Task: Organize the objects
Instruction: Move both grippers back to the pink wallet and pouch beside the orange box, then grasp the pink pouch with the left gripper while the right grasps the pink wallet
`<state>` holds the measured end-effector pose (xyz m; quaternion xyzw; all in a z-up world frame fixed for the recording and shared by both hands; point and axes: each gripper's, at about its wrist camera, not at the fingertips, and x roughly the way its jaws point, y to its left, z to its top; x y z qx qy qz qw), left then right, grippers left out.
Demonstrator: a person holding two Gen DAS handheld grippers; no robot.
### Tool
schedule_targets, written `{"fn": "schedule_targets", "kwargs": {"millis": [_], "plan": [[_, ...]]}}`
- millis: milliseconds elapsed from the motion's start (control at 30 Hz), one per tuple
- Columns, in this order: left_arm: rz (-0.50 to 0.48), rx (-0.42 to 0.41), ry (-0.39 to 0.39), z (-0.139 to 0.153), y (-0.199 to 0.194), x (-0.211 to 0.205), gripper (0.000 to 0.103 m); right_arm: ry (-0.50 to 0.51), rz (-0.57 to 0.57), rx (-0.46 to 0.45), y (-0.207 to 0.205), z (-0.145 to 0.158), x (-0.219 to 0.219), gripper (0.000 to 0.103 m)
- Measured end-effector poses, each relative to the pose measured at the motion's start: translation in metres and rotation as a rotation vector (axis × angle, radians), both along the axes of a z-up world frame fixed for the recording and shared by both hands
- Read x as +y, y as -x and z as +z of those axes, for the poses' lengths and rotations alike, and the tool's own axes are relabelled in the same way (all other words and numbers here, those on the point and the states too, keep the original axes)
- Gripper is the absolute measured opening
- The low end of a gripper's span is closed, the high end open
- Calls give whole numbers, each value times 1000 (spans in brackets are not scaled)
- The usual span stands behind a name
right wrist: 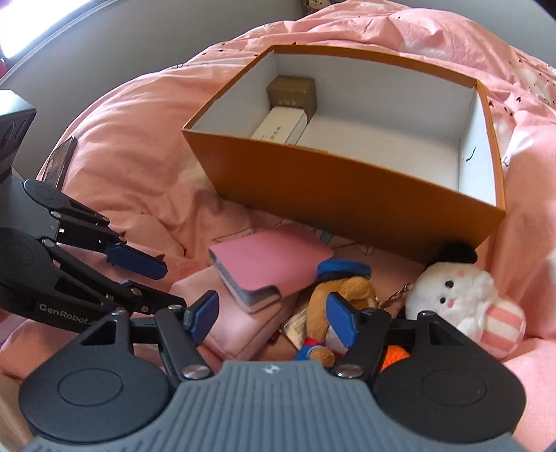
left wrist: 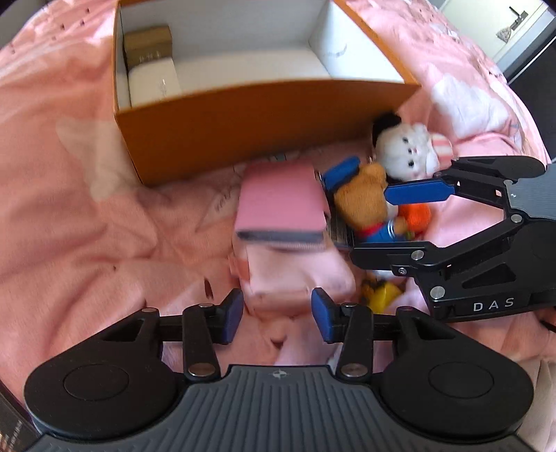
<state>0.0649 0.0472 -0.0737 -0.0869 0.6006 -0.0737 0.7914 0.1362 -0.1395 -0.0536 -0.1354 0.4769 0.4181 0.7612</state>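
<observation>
An orange box (right wrist: 347, 194) with a white inside stands open on the pink bedding; a small gold-brown box (right wrist: 293, 91) and a white box (right wrist: 281, 127) lie in its left end. In front of it lie a pink wallet (left wrist: 281, 205) on a pink pouch (left wrist: 295, 274), a brown bear toy (right wrist: 323, 299) with a blue hat, and a white plush (right wrist: 451, 295). My left gripper (left wrist: 277, 314) hangs open over the pouch. My right gripper (right wrist: 272, 313) is open and straddles the bear (left wrist: 361, 205), its pads apart from it.
Rumpled pink bedding (left wrist: 69, 208) covers the whole surface. An orange toy (left wrist: 415, 215) and a yellow toy (left wrist: 380, 295) lie beside the bear. A dark phone-like slab (right wrist: 62, 161) lies on the bedding at the left. White furniture (left wrist: 504, 31) stands beyond the bed.
</observation>
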Motion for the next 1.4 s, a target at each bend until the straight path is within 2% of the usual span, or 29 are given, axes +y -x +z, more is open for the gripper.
{"fn": "schedule_targets", "kwargs": {"millis": [100,367,467,567,667,700,767,867,1000,1067,1167,1233,1300,1400], "plan": [[-22,15,5,-5,8,-1,59,37,53,62,7,-8,5,71],[-80,7,10,-13,15,-3,60,84,114,196,12,-28,15,70],[-70,15,23,-21,12,-2,59,98,111,239,10,-37,19,66],[-64,-4,27,-22,11,-4,53,84,103,303,6,-44,20,58],[-48,-17,22,-22,10,-5,44,71,99,324,5,-47,21,52],[-35,-20,13,-22,9,-5,38,63,92,325,4,-46,20,44],[-16,-23,15,-21,8,-3,34,61,82,312,4,-44,19,37],[19,-58,28,-13,8,2,28,63,48,287,0,-40,17,21],[61,-88,107,-3,5,10,27,65,42,270,-5,-35,15,20],[81,-78,170,-1,4,15,28,93,55,228,-5,-27,15,25],[166,-37,260,-2,0,27,35,80,68,172,-9,-11,13,29],[224,3,311,-8,-5,31,48,66,69,150,-14,-3,15,30],[271,36,318,-12,-8,35,52,67,80,128,-16,0,19,30],[327,41,258,-13,-12,38,55,106,94,86,-18,-3,29,30]]}}
